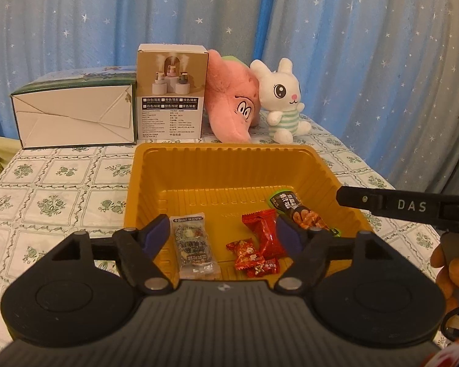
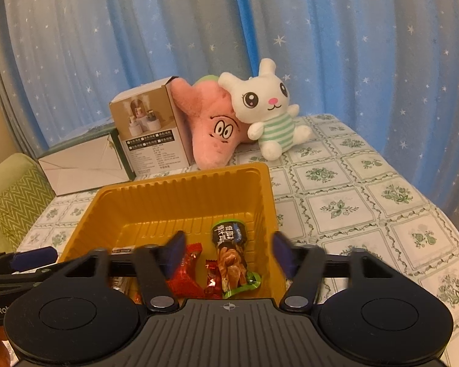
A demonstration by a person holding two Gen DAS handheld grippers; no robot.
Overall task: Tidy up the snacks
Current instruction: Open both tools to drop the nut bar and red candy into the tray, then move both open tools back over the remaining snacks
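Observation:
A yellow plastic tray (image 1: 229,165) sits on the table. On its floor lie a clear-wrapped seed bar (image 1: 194,247), a red packet (image 1: 264,232), small red candies (image 1: 254,258) and a dark nut packet (image 1: 300,214). My left gripper (image 1: 222,232) hangs open over the tray's near side, with the seed bar and the red snacks under the gap and its pads touching nothing. My right gripper (image 2: 229,253) is also open, above the dark nut packet (image 2: 229,244), the red packet (image 2: 186,278) and a small candy (image 2: 212,278). Its right finger (image 2: 283,253) is over the tray (image 2: 180,195) wall.
Behind the tray stand a white box with green edging (image 1: 76,116), a brown carton (image 1: 171,98), a pink plush (image 1: 232,104) and a white rabbit plush (image 1: 283,101). A floral cloth (image 1: 46,189) covers the table. A green cushion (image 2: 15,202) lies left; blue starry curtains hang behind.

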